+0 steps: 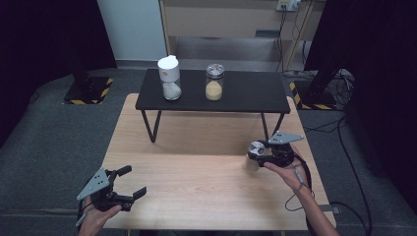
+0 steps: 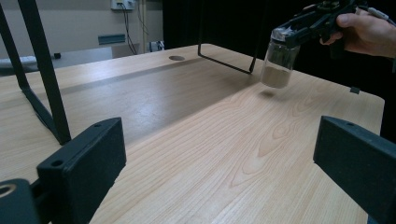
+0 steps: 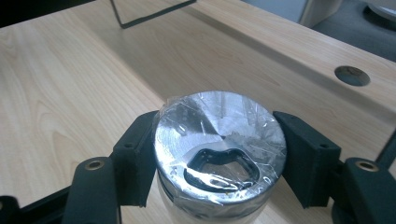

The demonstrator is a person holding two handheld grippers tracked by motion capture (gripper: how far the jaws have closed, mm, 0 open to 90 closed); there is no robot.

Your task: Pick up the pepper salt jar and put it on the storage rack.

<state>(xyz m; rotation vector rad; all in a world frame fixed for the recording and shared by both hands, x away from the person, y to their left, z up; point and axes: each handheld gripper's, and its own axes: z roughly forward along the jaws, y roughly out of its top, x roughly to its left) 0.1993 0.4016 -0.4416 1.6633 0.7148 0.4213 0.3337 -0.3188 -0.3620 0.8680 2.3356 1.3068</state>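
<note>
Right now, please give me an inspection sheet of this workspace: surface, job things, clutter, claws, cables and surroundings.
Surface: light wooden table, bare where visible; a round hole in it.
Job's things: jar with silver lid, brownish powder inside, lifted clear of the table, its shadow beneath.
Clutter: black low shelf holding a white-capped jar and a yellow-filled jar, standing apart.
Claws: right claw shut on the jar below the lid; left claw open, holding nothing.
Cables: one trails from the right claw along the forearm; more on the floor at right.
Surroundings: grey carpet, dark curtains, yellow-black striped stand bases.
</note>
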